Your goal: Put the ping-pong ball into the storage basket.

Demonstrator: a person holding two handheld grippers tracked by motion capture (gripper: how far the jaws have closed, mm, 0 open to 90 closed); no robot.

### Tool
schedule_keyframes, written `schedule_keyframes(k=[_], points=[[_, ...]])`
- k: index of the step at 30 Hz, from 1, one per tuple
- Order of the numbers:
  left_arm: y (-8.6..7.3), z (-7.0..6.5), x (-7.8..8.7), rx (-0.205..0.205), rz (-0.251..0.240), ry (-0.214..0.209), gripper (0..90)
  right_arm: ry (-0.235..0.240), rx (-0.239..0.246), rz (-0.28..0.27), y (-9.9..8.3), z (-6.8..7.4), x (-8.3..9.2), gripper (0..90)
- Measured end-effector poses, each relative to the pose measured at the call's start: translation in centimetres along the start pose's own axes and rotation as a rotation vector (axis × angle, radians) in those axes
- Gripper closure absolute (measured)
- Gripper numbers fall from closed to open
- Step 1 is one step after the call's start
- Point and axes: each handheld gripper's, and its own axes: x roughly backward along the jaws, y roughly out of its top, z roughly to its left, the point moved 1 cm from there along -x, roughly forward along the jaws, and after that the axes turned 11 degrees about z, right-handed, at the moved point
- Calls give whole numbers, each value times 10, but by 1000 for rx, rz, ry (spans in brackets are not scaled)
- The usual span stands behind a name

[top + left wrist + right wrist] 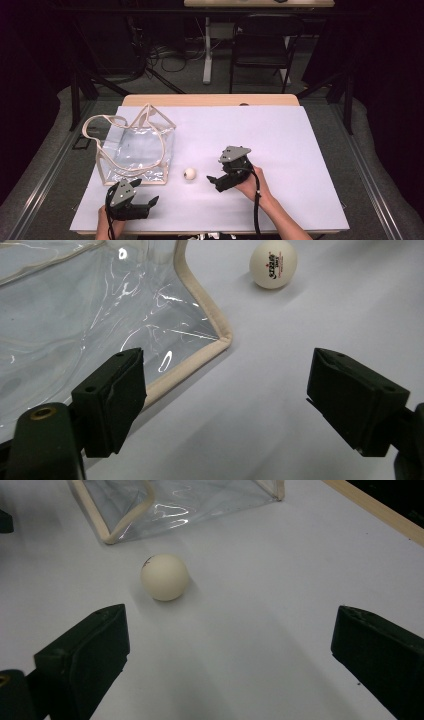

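Right tongs [216, 180] wide apart, aimed at ball [189, 174]; left tongs [150, 202] wide, low beside clear bag [137, 150]

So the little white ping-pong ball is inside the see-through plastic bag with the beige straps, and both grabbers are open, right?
Not quite. The little white ping-pong ball isn't inside the see-through plastic bag with beige straps; it sits on the white table cover just beside the bag, as the high view shows. The rest holds: the left gripper and the right gripper are both open.
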Motion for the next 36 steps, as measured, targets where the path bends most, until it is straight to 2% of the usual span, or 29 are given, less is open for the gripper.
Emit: schedule_keyframes(k=[36], points=[[-1, 0, 1, 5, -4, 0, 164, 51, 18, 28, 22, 7, -29, 19]])
